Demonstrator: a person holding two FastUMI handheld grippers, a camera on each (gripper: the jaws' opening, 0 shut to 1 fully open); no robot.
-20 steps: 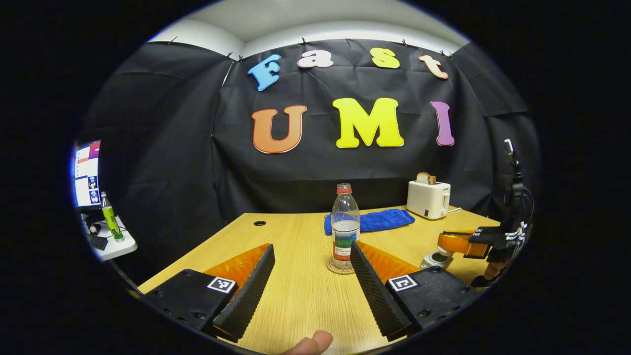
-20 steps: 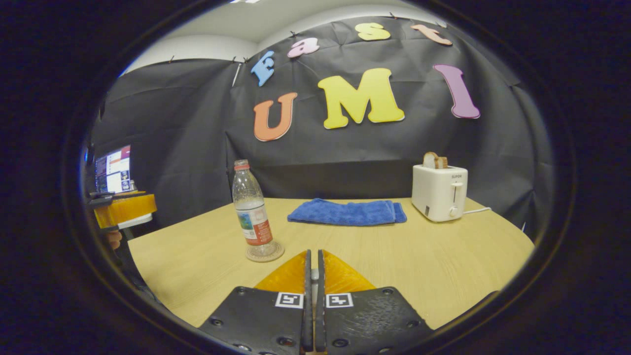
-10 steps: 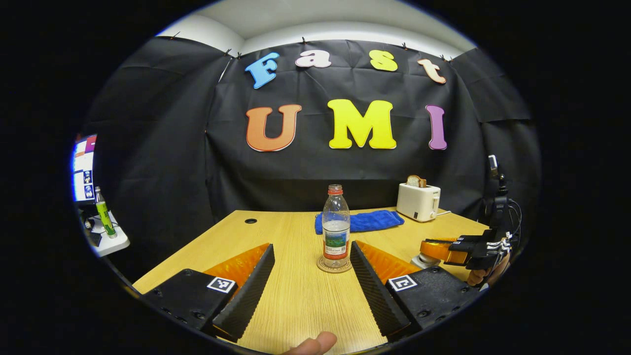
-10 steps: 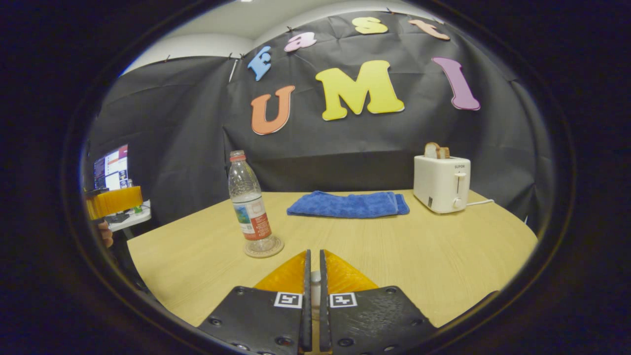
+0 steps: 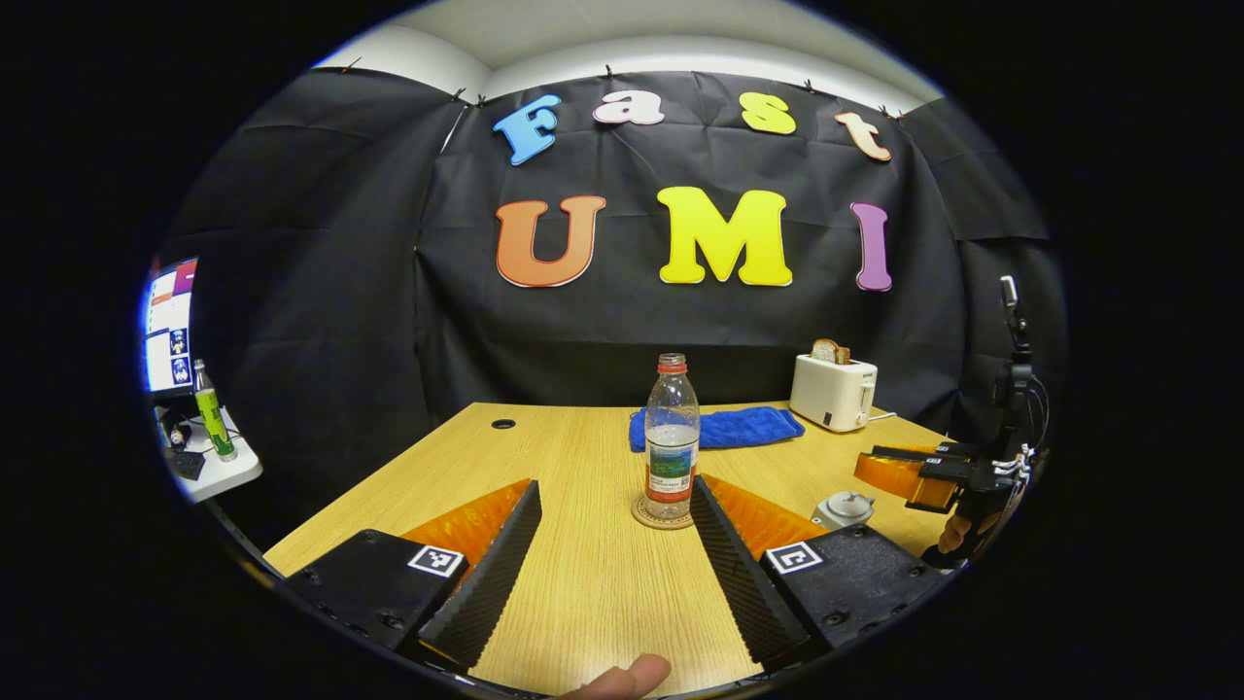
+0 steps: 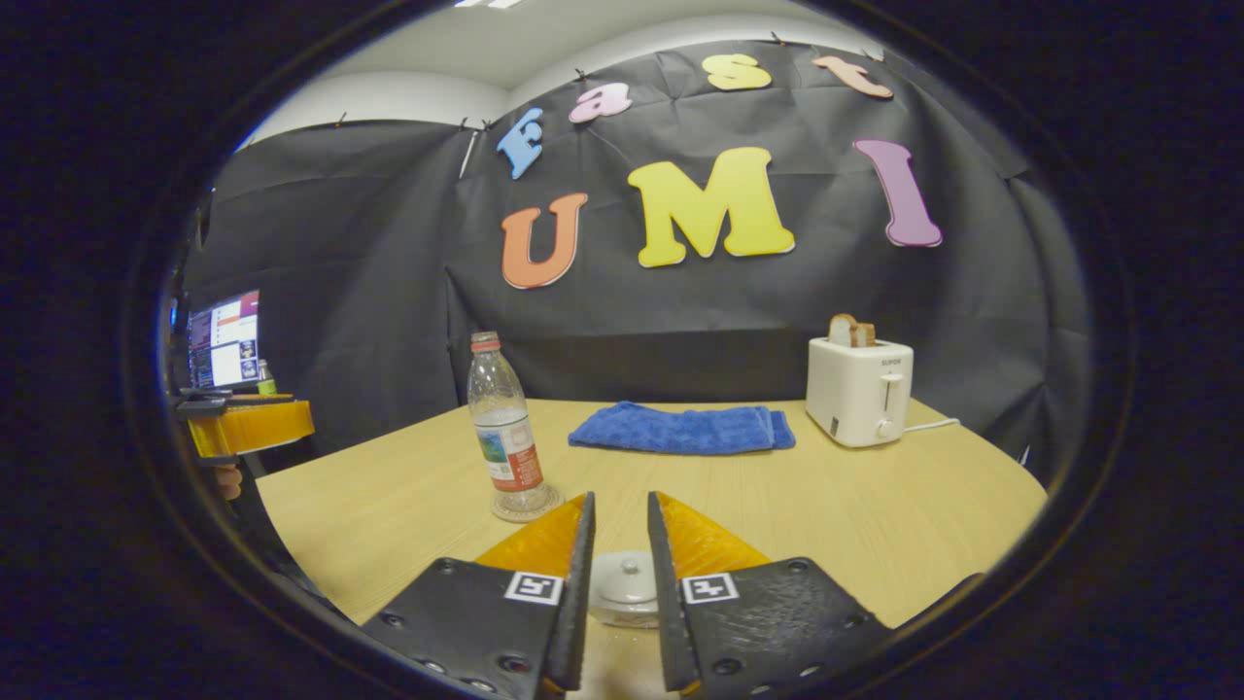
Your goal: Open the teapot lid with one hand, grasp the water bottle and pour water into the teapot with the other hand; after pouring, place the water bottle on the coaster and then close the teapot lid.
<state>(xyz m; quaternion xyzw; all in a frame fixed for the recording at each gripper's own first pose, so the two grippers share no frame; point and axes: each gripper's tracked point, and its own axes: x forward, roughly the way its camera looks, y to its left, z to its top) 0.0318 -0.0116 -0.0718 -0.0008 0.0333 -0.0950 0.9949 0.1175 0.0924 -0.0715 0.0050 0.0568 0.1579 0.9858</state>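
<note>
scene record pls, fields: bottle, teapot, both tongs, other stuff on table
water bottle: upright on coaster, capped, partly filled
teapot: lid on, seen between the right tongs' fingers
left tongs: open wide, aimed at the bottle, not touching
right tongs: open, narrow gap, above the teapot
table: blue towel, toaster with bread

A blue towel (image 6: 682,429) lies at the centre of the table (image 6: 875,515); a white toaster (image 6: 859,391) with bread stands at right.
</note>
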